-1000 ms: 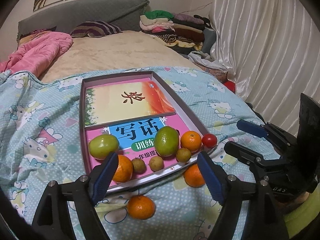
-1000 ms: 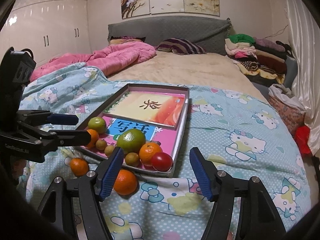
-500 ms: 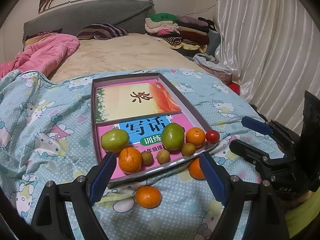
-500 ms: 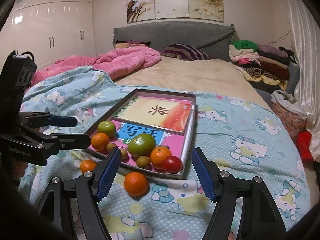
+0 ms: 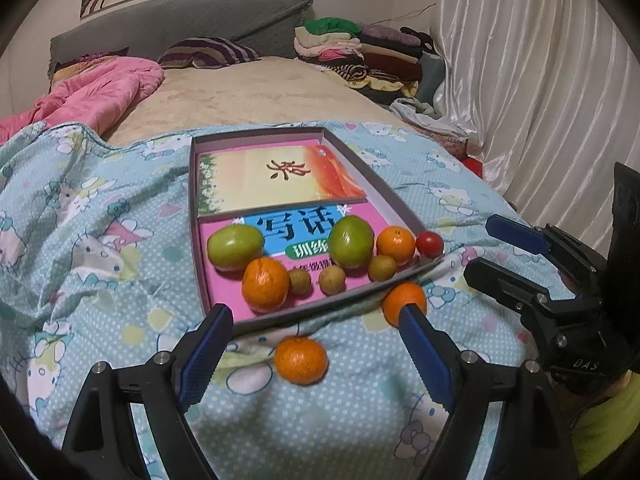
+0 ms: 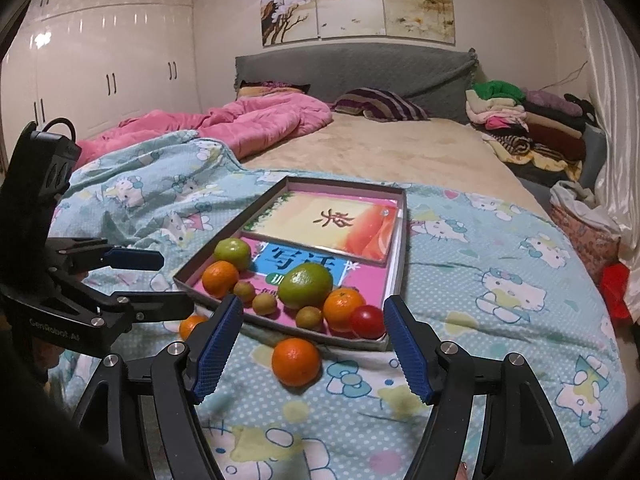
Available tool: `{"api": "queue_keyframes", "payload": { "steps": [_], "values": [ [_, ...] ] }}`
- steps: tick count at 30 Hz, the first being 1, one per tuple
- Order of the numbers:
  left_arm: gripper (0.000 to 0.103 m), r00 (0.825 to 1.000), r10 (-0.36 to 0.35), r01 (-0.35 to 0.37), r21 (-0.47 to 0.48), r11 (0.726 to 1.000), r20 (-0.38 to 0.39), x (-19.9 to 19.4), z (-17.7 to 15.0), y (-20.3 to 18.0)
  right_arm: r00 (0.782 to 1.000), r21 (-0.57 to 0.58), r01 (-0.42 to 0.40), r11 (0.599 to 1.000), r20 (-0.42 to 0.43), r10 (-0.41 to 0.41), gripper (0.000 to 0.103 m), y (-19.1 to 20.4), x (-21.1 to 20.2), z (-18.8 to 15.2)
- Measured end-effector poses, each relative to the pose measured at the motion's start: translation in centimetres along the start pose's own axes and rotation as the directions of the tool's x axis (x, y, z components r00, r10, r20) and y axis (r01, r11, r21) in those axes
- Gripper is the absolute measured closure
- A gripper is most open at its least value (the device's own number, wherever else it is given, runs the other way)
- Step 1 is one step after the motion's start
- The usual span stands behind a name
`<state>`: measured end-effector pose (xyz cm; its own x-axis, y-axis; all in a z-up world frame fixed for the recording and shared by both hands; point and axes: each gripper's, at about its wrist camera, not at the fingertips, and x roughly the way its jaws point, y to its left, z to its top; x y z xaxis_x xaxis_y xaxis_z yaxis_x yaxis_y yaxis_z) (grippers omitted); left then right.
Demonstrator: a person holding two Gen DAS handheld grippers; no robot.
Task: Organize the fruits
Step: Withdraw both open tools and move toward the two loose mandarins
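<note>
A shallow box tray [image 5: 404, 210] [image 6: 394, 280] lined with books lies on the blue patterned quilt. In it sit two green fruits [image 5: 351, 241] [image 5: 235, 246], two oranges [image 5: 265, 285] [image 5: 395, 245], three small brown fruits [image 5: 332, 279] and a red tomato [image 5: 429, 244]. Two oranges lie on the quilt in front of the tray: one [image 5: 300, 360] between the fingers of my open, empty left gripper [image 5: 316, 350], one [image 6: 296, 361] [image 5: 404, 300] between the fingers of my open, empty right gripper [image 6: 312, 346]. Each gripper hovers just short of its orange.
A pink duvet [image 6: 256, 124] and striped pillow [image 6: 380, 104] lie at the head of the bed. Folded clothes [image 6: 520, 120] are stacked at the right, by white curtains [image 5: 540, 80]. White wardrobes [image 6: 100, 72] stand at the left.
Both grippers have pulled back and risen slightly from the tray, so the fruits sit farther ahead. Both stay open. No fruit has moved.
</note>
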<state>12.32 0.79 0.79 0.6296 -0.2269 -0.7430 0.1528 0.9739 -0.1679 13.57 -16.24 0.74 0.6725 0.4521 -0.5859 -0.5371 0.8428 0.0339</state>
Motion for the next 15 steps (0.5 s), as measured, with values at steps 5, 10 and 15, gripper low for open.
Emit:
{"api": "queue_keyframes", "payload": {
  "steps": [5,10,15],
  "values": [
    [0.018,1.0,0.002,-0.002,-0.006,1.0,-0.018,0.1,-1.1,0.3,1.0,0.001,-0.013,1.0,-0.018,0.013,0.029,0.6,0.2,-0.5],
    [0.018,0.999,0.005,-0.006,-0.009,1.0,-0.049,0.6,-2.4,0.4,0.998,0.002,-0.012,1.0,-0.065,0.012,0.029,0.7,1.2,-1.1],
    [0.018,0.997,0.017,-0.018,-0.015,1.0,-0.071,1.2,-3.2,0.6,0.994,0.01,-0.005,1.0,-0.109,0.006,0.029,0.4,2.2,-1.7]
  ]
}}
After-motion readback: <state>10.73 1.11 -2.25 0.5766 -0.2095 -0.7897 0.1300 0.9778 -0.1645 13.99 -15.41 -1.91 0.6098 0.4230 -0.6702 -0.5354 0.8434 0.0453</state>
